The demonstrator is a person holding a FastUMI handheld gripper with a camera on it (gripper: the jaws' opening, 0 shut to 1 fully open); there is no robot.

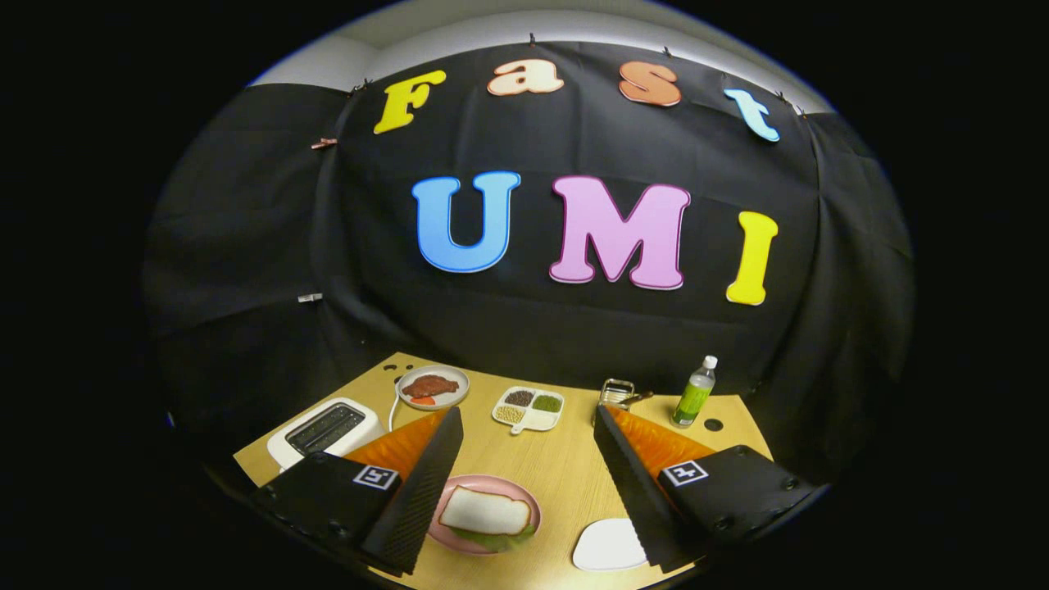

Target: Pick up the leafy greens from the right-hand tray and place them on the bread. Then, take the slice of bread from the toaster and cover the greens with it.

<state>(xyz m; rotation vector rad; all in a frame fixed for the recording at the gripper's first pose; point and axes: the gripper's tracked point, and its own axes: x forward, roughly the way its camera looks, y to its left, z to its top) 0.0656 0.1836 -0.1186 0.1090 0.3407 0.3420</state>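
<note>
Between the spread fingers of our tool (524, 426) we see a pale wooden surface (565, 467). The tool stands wide open and holds nothing. Close in, just inside the left finger, sits a pink plate (524, 501) carrying a slice of bread (483, 512), with leafy greens (496, 538) showing under the slice's near edge. Just inside the right finger lies a small white tray (608, 545), with its top bare. Beyond the left finger stands a white toaster (326, 428), its slots dark. Farther back we find a round plate (433, 387) with a brown piece of meat and something red, then a white divided dish (529, 408) holding grains and beans in separate compartments. Beyond the right finger are a small metal rack (617, 392) and an upright green bottle (695, 395) with a white cap.
</note>
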